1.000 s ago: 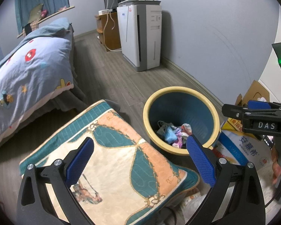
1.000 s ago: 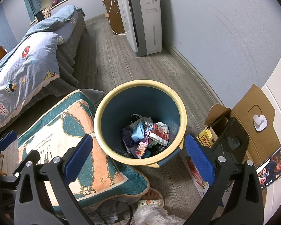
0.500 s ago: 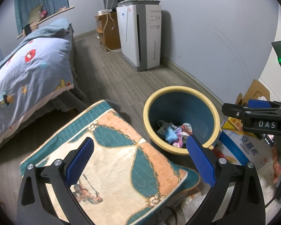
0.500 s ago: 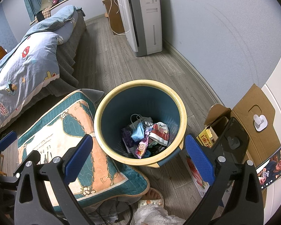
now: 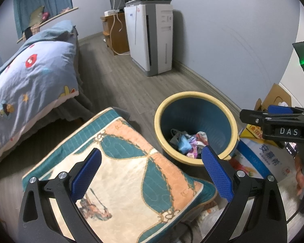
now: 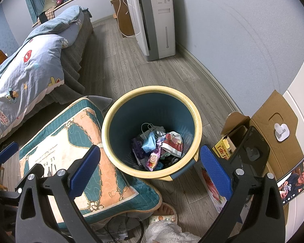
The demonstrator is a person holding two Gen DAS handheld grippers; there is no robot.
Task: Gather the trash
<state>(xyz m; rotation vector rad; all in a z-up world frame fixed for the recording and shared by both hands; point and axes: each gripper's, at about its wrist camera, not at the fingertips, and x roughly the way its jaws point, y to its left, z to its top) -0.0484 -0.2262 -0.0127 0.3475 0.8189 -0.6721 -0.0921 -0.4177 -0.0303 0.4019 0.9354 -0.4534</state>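
Far to the left of the round blue plastic bin with the cream rim [image 6: 152,133] stands the bed under its pale blue cartoon-print quilt [image 6: 28,64]. Closer in, touching the bin's left side, a quilted cushion in teal, peach and cream [image 6: 81,158] covers what seems to be a low seat. The left gripper [image 5: 150,172] hangs over that cushion with its jaws spread wide and nothing between them, probably parked there because it has nothing to carry.

The bin sits on the grey wood-plank floor [image 6: 131,64], and the task's trash is inside it: a heap of crumpled wrappers [image 6: 158,145], among them a light blue scrap and a red-and-white packet, lying at the bottom. The right gripper [image 6: 150,170] hovers just above the near rim, its jaws also wide apart and holding nothing, which looks to me like the pose of a drop already made.

Behind the bin, against the wall, is a tall white air purifier [image 6: 154,18]. To the bin's right an open brown cardboard box [image 6: 273,133] leans by the wall. I see no loose trash on the floor nearby.
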